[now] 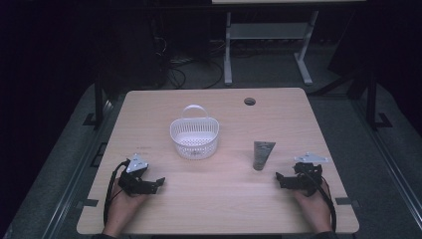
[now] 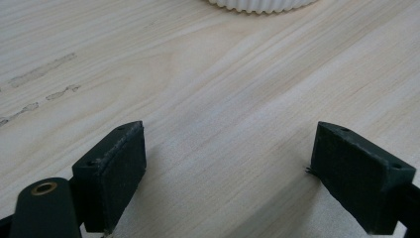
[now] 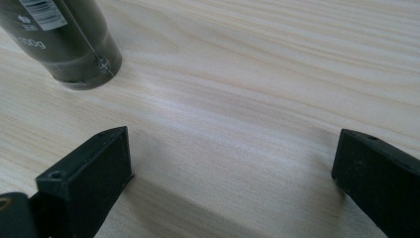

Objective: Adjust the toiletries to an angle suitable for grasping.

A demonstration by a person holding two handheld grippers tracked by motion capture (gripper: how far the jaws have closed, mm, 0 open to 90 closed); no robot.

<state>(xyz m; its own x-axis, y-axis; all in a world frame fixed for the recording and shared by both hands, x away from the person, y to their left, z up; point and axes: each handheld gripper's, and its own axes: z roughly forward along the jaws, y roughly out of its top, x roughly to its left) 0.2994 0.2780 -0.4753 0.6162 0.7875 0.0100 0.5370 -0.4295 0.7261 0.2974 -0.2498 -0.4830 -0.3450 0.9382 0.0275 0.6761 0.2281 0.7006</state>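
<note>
A white slotted basket (image 1: 194, 138) with a handle stands upright at the middle of the wooden table (image 1: 224, 209); its ribbed base (image 2: 257, 5) edges the top of the left gripper view. A dark grey tube (image 1: 262, 155) lies flat to the basket's right, cap end toward me; that cap end (image 3: 64, 39) sits up and left of the right gripper's jaws. My left gripper (image 1: 158, 183) rests near the front left, open, with bare wood between its jaws (image 2: 228, 173). My right gripper (image 1: 279, 179) rests near the front right, also open over bare wood (image 3: 233, 173).
A round cable hole (image 1: 250, 101) is at the table's far right. Beyond the table stands a white desk frame (image 1: 268, 35) with cables on the floor. Bare tabletop lies between the two grippers.
</note>
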